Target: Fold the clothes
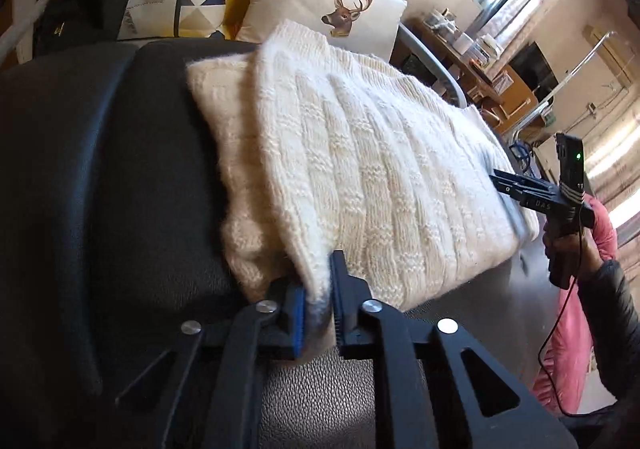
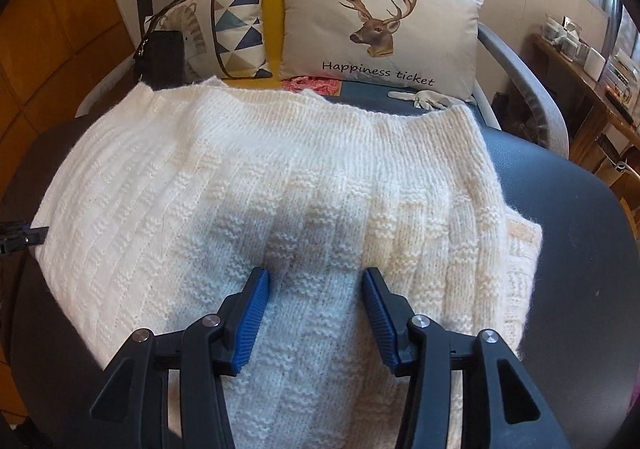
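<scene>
A white knitted sweater (image 2: 280, 169) lies folded on a black leather seat (image 2: 560, 209). In the left wrist view my left gripper (image 1: 318, 289) is shut on the near edge of the sweater (image 1: 360, 169), a fold of knit pinched between its pads. My right gripper (image 2: 316, 275) hovers open over the sweater's near middle, its blue pads (image 2: 252, 313) wide apart with only flat cloth under them. The left wrist view shows that right gripper (image 1: 506, 201) at the sweater's far right edge, held by a person's hand (image 1: 572, 249). The left gripper's tip (image 2: 24, 237) peeks in at the right wrist view's left edge.
Behind the seat stands an armchair (image 2: 520, 89) with a deer cushion (image 2: 380, 33), a triangle-patterned cushion (image 2: 236, 25), a black handbag (image 2: 164, 53), a pink cloth (image 2: 312, 83) and a white glove (image 2: 432, 99). A cluttered wooden shelf (image 2: 580, 69) stands at the right.
</scene>
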A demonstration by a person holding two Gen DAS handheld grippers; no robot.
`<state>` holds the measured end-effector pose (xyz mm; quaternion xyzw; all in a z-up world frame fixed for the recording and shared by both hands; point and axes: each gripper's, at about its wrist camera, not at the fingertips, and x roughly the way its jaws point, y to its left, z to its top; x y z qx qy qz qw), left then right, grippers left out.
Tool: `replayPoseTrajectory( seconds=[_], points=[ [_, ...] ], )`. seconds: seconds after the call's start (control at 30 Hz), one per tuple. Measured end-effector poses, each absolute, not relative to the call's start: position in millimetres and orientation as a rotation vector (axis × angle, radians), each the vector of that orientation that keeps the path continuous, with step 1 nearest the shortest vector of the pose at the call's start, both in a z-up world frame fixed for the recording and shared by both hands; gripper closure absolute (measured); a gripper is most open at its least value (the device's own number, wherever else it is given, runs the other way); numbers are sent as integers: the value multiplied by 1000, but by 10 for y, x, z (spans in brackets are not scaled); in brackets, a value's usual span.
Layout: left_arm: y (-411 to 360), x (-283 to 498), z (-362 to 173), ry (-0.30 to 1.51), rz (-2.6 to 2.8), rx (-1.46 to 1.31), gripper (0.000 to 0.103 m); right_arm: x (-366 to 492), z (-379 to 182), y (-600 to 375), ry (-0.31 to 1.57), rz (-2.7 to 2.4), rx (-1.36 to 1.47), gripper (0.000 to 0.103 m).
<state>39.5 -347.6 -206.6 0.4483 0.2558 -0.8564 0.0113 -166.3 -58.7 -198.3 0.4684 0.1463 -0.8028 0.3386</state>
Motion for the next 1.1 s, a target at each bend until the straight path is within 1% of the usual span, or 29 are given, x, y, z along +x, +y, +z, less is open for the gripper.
replayPoseTrajectory(
  seconds=[0.13, 0.57, 0.7, 0.87, 0.93, 1.03, 1.07, 1.1],
  points=[
    [-3489, 476, -2087, 848, -2670, 1404, 95, -1655, -1996, -529, 342, -2084, 1220, 53],
    [-3229, 795, -2084, 903, -2668, 1453, 95, -1393, -1973, -410, 357, -1998, 1255, 53],
    [-3196, 971, -2126, 1024, -2646, 1435, 95, -1211, -1965, -320, 373, -1964, 1256, 53],
    [-3074, 1085, -2111, 1031, -2619, 1423, 93, -1014, -1950, -245, 371, -1971, 1255, 53],
    [-3087, 1096, -2118, 1075, -2594, 1400, 92, -960, -1951, -213, 368, -1973, 1250, 53],
    [-3114, 1154, -2104, 1095, -2569, 1355, 91, -976, -1929, -122, 277, -1956, 1297, 53],
    [-3117, 1168, -2103, 1101, -2561, 1351, 91, -989, -1905, -52, 223, -1947, 1309, 54],
    [-3119, 1181, -2103, 1106, -2554, 1348, 89, -1013, -1859, 73, 130, -1938, 1313, 54]
  ],
)
